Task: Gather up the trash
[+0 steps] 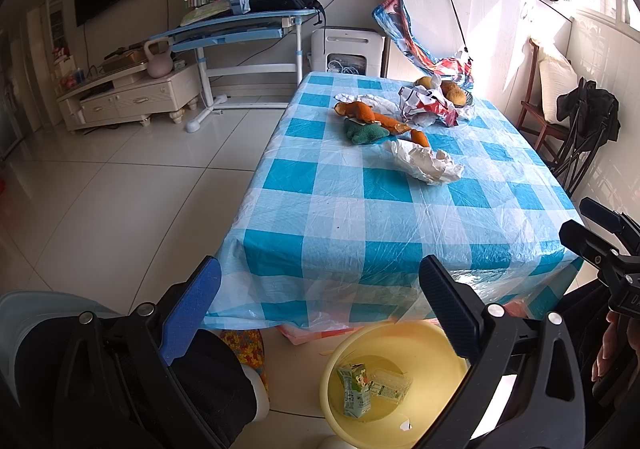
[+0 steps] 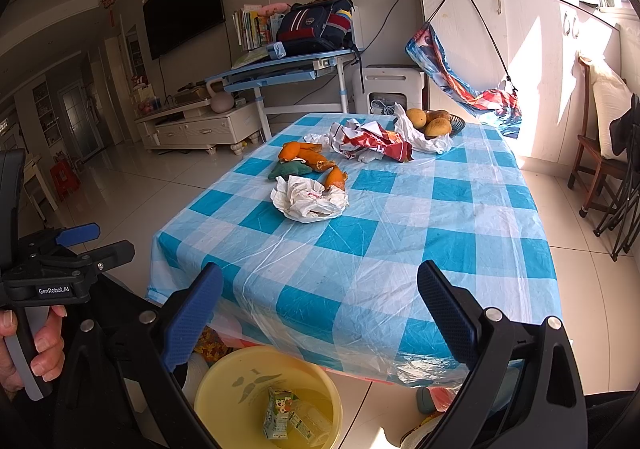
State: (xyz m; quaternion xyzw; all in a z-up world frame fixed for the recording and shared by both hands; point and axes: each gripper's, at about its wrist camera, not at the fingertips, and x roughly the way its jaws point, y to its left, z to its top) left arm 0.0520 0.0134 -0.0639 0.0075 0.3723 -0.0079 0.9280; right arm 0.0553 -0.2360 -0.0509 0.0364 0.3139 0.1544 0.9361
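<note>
A blue-and-white checked table [image 1: 360, 217] [image 2: 400, 249] holds trash: a crumpled white paper [image 1: 424, 163] [image 2: 310, 199], orange peels [image 1: 376, 117] [image 2: 312, 161], a green cloth [image 1: 366, 133] [image 2: 290, 171] and a red-and-white wrapper [image 1: 428, 103] [image 2: 376, 143]. A yellow bin [image 1: 344, 361] [image 2: 224, 381] on the floor at the table's near edge holds a green carton [image 1: 354, 391] [image 2: 280, 411]. My left gripper [image 1: 320, 289] is open and empty above the near edge. My right gripper [image 2: 320, 293] is open and empty over the near table.
A bowl of fruit [image 2: 436, 123] [image 1: 452, 91] stands at the table's far end. A wooden chair [image 2: 596, 153] and folded black chair [image 1: 584, 129] stand to the right. A blue desk [image 1: 240, 29] and TV cabinet [image 1: 128, 97] are across the tiled floor.
</note>
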